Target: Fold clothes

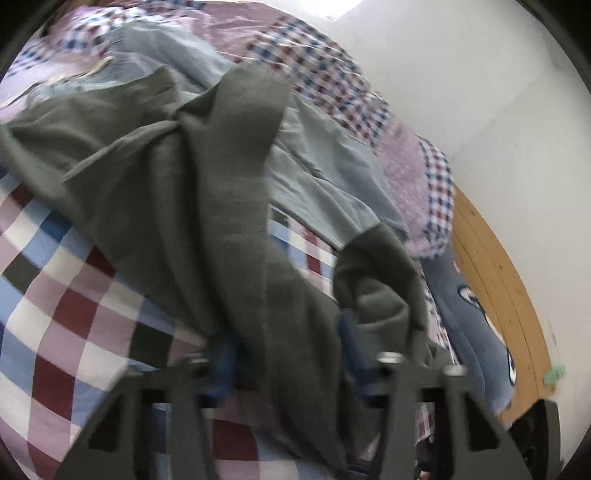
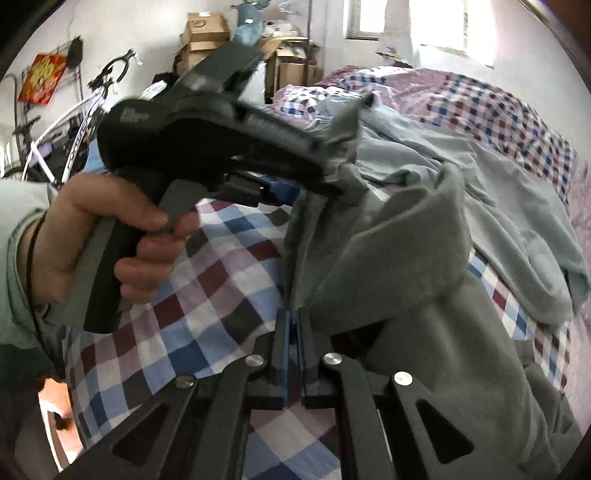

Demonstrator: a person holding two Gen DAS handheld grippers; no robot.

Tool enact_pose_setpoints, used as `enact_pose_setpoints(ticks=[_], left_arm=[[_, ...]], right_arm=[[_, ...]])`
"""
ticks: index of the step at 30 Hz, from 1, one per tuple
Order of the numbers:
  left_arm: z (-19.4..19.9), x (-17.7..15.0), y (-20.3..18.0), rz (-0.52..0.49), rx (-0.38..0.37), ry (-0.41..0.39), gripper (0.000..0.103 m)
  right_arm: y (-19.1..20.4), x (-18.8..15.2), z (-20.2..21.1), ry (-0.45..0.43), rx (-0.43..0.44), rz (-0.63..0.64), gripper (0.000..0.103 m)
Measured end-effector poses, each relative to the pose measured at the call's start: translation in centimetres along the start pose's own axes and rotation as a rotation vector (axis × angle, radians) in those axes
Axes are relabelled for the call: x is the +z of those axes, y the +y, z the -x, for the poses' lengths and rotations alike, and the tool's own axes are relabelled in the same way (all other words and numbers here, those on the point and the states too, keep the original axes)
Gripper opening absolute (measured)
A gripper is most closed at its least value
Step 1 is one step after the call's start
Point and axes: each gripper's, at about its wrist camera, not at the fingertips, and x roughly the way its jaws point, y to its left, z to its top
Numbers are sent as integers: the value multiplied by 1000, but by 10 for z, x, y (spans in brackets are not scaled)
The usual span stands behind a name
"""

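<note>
1. The grey garment [image 1: 207, 206] lies rumpled across the checked bedspread [image 1: 55, 295], partly on top of a pale blue garment [image 1: 325, 177] that is spread toward the wall.
2. The left gripper [image 1: 291, 350] points down at a slant over the bed, and a thick band of the grey cloth runs between its blue pads [image 1: 225, 354], which stand narrow and press on the fabric (this view is blurred).
3. In the right wrist view the left gripper [image 2: 343, 166] comes in from the left, its tips pinching a bunched edge of the grey garment [image 2: 388, 266] and lifting it clear of the bed.
4. A hand [image 2: 110, 240] wraps around its handle, a finger on the trigger, a pale sleeve [image 2: 18, 258] at the wrist.
5. The right gripper [image 2: 294, 325] tilts downward with its blue pads [image 2: 282, 354] nearly touching, a thin edge of the grey cloth caught at their tips.
6. Cardboard boxes [image 2: 203, 33] and a bicycle [image 2: 74, 122] stand at the far wall.
</note>
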Motion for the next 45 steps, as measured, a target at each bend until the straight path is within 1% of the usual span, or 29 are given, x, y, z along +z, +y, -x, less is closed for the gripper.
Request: enact_pose_setpoints(ticks=[1, 2, 3, 5, 6, 7, 9, 11, 14, 16, 20, 21, 22, 23, 24, 25, 26, 27, 31, 34, 38, 42, 45], left_arm=[[0, -1, 4, 18, 5, -7, 18], [0, -1, 8, 38, 1, -15, 16], [2, -1, 10, 49, -4, -24, 14], [6, 0, 14, 70, -16, -42, 11], [10, 1, 13, 68, -24, -54, 10], [13, 1, 13, 66, -31, -65, 10], [20, 0, 10, 54, -36, -92, 9], [27, -2, 8, 46, -43, -113, 8], [34, -6, 12, 52, -55, -119, 7], [38, -8, 14, 54, -67, -114, 6], [44, -14, 10, 29, -87, -109, 5], [46, -16, 8, 26, -95, -105, 5], [48, -17, 6, 24, -102, -100, 5], [51, -20, 7, 29, -111, -92, 5], [52, -23, 8, 39, -122, -79, 5], [54, -25, 10, 49, -128, -70, 5], [56, -28, 13, 63, -132, -58, 5], [58, -32, 16, 78, -137, -47, 5], [66, -46, 26, 130, -151, -27, 5], [76, -55, 28, 119, -128, -38, 5], [89, -69, 28, 108, -111, -45, 5], [107, -84, 28, 84, -96, -52, 5], [123, -101, 28, 53, -90, -42, 5]], right_arm=[[-4, -2, 2, -2, 0, -17, 3], [-8, -3, 3, -5, 0, -34, 3], [-14, -3, 6, -15, 0, -58, 5], [-28, -4, 15, -53, 0, -130, 16], [-38, -4, 21, -84, 4, -181, 31], [-47, -3, 26, -114, 8, -231, 43], [-62, -6, 38, -181, 24, -348, 48], [-81, -6, 45, -239, 51, -470, 50], [-99, -5, 44, -285, 115, -592, 52], [-103, -3, 32, -261, 126, -641, 52], [-106, 1, 3, -185, 90, -697, 52], [-106, 1, 0, -186, 87, -713, 51], [-106, 2, -2, -195, 87, -731, 47], [-105, 3, -2, -204, 85, -736, 40], [-104, 5, -1, -215, 82, -734, 22], [-100, 7, 3, -226, 74, -722, 13], [-96, 9, 9, -237, 63, -703, 11], [-91, 11, 15, -249, 51, -685, 4], [-72, 2, 42, -278, 3, -670, 3], [-57, -14, 60, -283, -26, -686, 3], [-30, -39, 82, -260, -60, -704, 2], [-3, -61, 103, -242, -70, -720, 2], [20, -74, 116, -226, -69, -718, 2]])
